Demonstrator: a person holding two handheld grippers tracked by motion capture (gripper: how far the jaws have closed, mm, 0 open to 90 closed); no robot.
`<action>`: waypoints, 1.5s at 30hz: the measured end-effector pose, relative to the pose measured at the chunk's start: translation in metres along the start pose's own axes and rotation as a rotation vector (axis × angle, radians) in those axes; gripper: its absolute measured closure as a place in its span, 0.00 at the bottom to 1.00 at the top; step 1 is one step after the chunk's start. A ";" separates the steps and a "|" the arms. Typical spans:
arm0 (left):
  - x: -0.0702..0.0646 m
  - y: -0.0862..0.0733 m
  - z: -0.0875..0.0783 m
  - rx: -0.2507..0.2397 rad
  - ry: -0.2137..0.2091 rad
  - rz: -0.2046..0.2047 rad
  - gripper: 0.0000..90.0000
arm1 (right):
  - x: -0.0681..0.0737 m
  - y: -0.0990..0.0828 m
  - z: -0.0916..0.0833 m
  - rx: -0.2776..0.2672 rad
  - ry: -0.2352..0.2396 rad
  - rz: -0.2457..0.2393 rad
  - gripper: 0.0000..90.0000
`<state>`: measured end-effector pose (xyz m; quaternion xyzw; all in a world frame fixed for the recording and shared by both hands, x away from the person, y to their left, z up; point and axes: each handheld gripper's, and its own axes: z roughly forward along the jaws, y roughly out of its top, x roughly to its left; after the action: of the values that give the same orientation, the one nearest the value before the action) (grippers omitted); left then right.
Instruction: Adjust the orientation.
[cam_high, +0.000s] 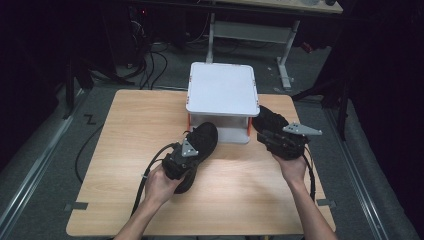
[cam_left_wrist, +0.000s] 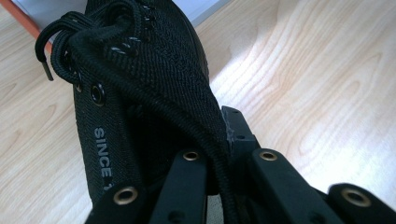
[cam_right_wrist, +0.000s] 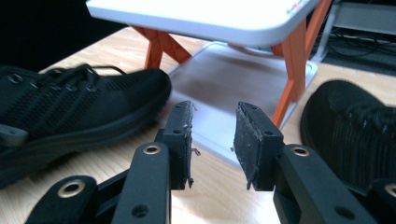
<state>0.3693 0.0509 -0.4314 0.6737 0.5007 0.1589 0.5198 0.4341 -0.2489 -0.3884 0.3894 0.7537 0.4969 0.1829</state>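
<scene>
Left gripper (cam_high: 192, 145) clamped on the collar of a black shoe (cam_high: 200, 142), jaws pinching the knit fabric and a lace at the ankle opening, as seen close up in the left gripper view (cam_left_wrist: 140, 93). Shoe resting on the wooden table (cam_high: 125, 150), toe pointing toward the white rack (cam_high: 222, 90), just in front of its left leg. Seen from the right gripper view as the shoe on the left (cam_right_wrist: 79, 109), lying on its sole with its toe touching the rack's lower shelf.

Right gripper (cam_right_wrist: 212, 140) spread apart, nothing between the pads, worn black pads (cam_right_wrist: 254, 137) facing each other across a clear gap. Aimed at the lower shelf of the rack (cam_right_wrist: 233, 18), orange struts holding up the white top. In the high view, right gripper (cam_high: 267, 135) held just right of the rack.

Second black shoe (cam_high: 270, 120) beside the rack's right side, close to the right gripper, at the right edge of the right gripper view (cam_right_wrist: 350, 130), not gripped.
</scene>
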 end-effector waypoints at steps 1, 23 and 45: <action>-0.001 0.002 0.006 -0.003 0.006 0.001 0.97 | 0.000 0.003 0.000 -0.008 -0.001 -0.006 0.75; -0.007 0.018 0.061 -0.036 0.088 -0.010 0.97 | -0.002 0.072 0.045 -0.004 -0.055 -0.033 0.75; 0.003 0.031 0.105 -0.102 0.218 -0.038 0.96 | -0.005 0.080 0.080 0.065 -0.122 -0.071 0.69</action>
<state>0.4639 -0.0023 -0.4484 0.6153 0.5583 0.2464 0.4990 0.5221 -0.1877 -0.3531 0.3975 0.7703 0.4408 0.2332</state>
